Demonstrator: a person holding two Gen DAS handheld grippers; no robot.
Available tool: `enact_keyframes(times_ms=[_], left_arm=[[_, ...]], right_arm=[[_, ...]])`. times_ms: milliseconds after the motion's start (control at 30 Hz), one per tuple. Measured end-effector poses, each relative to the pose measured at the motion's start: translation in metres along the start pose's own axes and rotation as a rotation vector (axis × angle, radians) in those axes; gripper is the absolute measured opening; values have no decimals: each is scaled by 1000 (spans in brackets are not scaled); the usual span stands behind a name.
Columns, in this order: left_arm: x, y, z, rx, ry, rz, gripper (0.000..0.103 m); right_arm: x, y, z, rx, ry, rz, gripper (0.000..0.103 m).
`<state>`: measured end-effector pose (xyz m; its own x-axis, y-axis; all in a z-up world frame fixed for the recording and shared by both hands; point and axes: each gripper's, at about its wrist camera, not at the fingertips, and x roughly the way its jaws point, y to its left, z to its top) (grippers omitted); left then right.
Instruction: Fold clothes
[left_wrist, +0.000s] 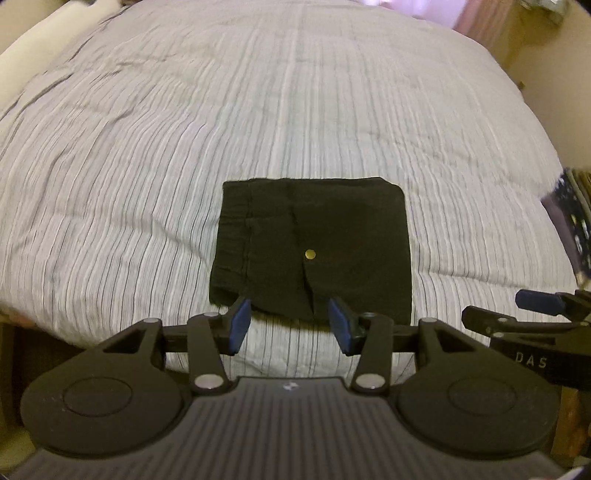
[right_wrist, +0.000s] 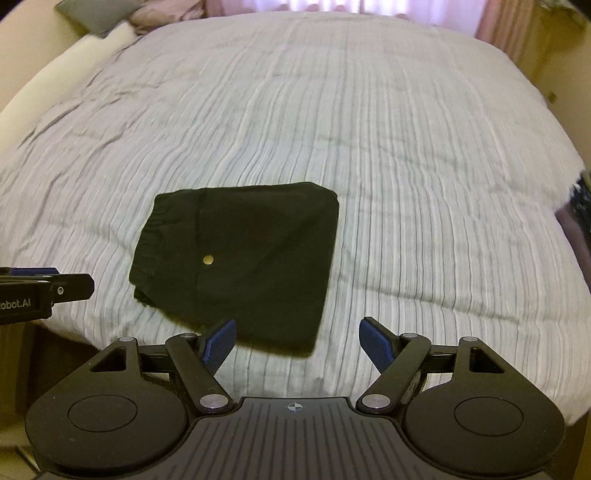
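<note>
The black shorts (left_wrist: 310, 247) lie folded into a neat square near the bed's (left_wrist: 147, 147) front edge, so the left gripper (left_wrist: 288, 325) and right gripper (right_wrist: 297, 343) hover just short of them, both spread open and empty.

The matte black plastic left gripper (left_wrist: 291, 325) carries two blue rubbery ribbed finger pads (left_wrist: 239, 323) on angled black linkage arms, pinned with round silver rivets. Two broad rounded lobes with raised oval discs flank a dark grey ridged central housing bearing a small white crosshair mark. The matching black plastic right gripper (right_wrist: 297, 345) shows the same blue textured pads (right_wrist: 218, 345), silver pivots and ribbed grey body. White lettering reads "DAS" on one gripper's side and "obot.AI" on the other.
</note>
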<state>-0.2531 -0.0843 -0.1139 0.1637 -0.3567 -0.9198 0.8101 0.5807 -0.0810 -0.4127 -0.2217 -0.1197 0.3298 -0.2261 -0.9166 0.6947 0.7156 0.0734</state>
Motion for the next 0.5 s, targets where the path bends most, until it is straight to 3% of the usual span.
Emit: enact_keyframes(times_ms=[233,500], left_arm=[[2,5,-27,-112,34,46,44],[11,35,-53,-248,-7,-55,46]], right_arm=[[12,-9,-4,-76,58,80,77],[28,-23,-15,-81,96,150,77]])
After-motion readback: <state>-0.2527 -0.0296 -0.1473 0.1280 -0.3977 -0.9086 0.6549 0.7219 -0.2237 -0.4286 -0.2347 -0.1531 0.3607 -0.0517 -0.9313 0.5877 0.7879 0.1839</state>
